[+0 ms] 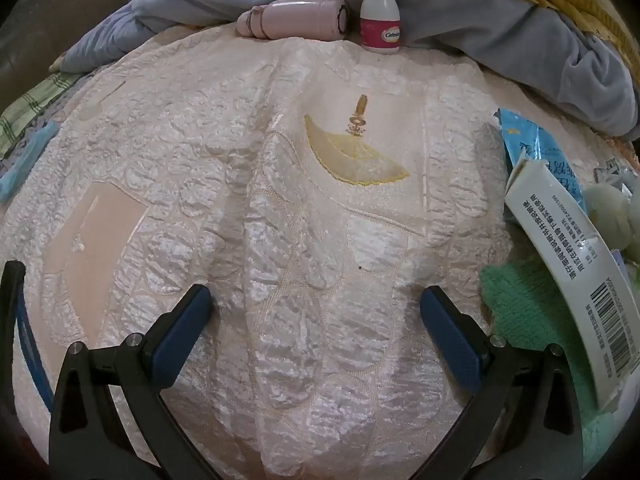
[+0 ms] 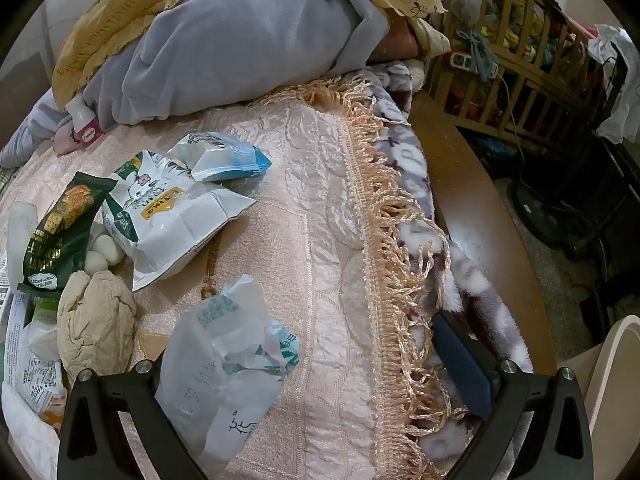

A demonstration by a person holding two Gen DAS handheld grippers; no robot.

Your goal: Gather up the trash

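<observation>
Trash lies on a pink bedspread (image 2: 316, 280). In the right wrist view my right gripper (image 2: 316, 364) is open; a crumpled white and teal wrapper (image 2: 224, 360) lies between its fingers, against the left one. Beyond it lie a white snack bag (image 2: 172, 220), a blue and white pouch (image 2: 224, 156), a dark green biscuit packet (image 2: 60, 232) and a crumpled beige paper ball (image 2: 96, 320). In the left wrist view my left gripper (image 1: 316, 308) is open and empty over the bare bedspread (image 1: 280, 200). A white box with a barcode (image 1: 572, 272) and a blue packet (image 1: 532, 140) lie at its right.
A white pill bottle (image 1: 380, 20) stands beside a pink flask (image 1: 296, 16) at the far side, against a grey blanket (image 2: 240, 40). A green cloth (image 1: 532, 312) lies at the right. The fringed bed edge (image 2: 388, 240), a wooden rim (image 2: 464, 184) and a crib (image 2: 520, 52) are to the right.
</observation>
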